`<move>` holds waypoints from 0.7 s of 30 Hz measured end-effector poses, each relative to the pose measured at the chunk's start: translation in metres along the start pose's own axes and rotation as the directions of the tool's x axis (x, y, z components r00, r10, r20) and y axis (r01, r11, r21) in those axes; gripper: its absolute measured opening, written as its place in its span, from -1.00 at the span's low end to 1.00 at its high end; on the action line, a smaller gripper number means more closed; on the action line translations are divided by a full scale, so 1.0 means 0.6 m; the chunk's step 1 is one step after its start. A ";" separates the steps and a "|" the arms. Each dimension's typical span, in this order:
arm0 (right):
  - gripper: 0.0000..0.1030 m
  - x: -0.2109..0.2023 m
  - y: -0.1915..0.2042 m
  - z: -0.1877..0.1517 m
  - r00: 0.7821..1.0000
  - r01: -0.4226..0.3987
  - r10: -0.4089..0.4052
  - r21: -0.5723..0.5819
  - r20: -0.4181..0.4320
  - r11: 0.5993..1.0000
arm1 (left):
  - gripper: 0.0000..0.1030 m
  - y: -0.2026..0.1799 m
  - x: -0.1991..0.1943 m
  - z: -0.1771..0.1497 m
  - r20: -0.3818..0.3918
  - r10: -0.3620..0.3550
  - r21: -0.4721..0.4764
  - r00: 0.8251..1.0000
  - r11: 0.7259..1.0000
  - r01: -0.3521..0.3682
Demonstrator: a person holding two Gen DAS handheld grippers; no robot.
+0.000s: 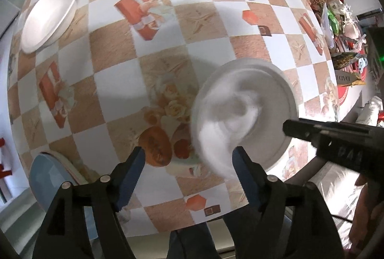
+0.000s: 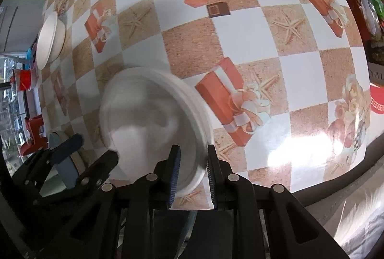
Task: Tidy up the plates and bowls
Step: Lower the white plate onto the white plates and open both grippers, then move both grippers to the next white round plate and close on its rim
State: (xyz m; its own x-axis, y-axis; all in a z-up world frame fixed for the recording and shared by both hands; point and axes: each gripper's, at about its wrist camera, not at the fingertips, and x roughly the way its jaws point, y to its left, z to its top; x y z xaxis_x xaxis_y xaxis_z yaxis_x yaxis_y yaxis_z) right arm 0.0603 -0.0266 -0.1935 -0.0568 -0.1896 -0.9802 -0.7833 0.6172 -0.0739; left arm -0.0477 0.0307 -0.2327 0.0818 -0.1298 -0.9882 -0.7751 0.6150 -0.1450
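**Right gripper pinches the blurred white plate while the left stands wide**

The right gripper point(image 2: 192, 177) points down at the checkered, gift-box-printed tablecloth point(image 2: 240, 26), and its blue pads are drawn close on the near rim of the round white plate point(image 2: 148, 110) — a thin edge pinch, the only grip a flat dish offers. The plate is smeared with motion blur, so whether it sits flat on the cloth or is tipped up I cannot tell. The left gripper point(image 1: 189, 163) hovers just beside it, jaws spread and clasping nothing; the plate's blurred edge lies near its right finger but is not squeezed. That reads as the plate being left to the right hand alone. Well apart, at the far left of the table, waits the white shallow bowl point(image 1: 50, 16). A pale blue dish point(image 1: 48, 177) sits at the near-left table edge. My guess: the plate is headed for a stack.
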 end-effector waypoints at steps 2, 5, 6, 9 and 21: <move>-0.13 -0.001 -0.007 0.003 1.000 0.000 0.000 0.010 -0.001 1.000 | 0.52 0.015 -0.003 -0.006 -0.001 0.001 -0.024 1.000 1.000 -0.001; 0.58 -0.014 -0.011 0.006 0.999 0.011 -0.012 0.021 0.035 1.000 | 0.53 0.035 -0.010 -0.014 0.003 -0.003 -0.063 1.000 0.998 0.004; 0.58 -0.018 -0.014 0.006 0.999 0.017 -0.018 0.022 0.040 1.000 | 0.53 0.044 -0.013 -0.017 0.006 -0.007 -0.081 1.000 0.997 0.007; 0.58 -0.023 -0.020 0.009 0.999 0.020 -0.022 0.043 0.046 0.999 | 0.53 0.059 -0.025 -0.021 0.019 -0.012 -0.112 1.000 0.994 0.014; 0.58 -0.049 0.029 0.041 0.998 0.001 0.000 -0.018 0.069 1.000 | 0.53 0.090 -0.085 0.013 0.116 -0.017 -0.173 0.993 0.984 0.037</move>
State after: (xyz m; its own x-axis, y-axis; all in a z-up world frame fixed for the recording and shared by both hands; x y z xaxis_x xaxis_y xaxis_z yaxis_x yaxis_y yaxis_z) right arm 0.0637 0.0085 -0.1707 -0.0142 -0.1360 -0.9906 -0.7942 0.6034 -0.0715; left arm -0.0889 0.0768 -0.1904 0.1669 -0.0488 -0.9848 -0.8681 0.4662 -0.1702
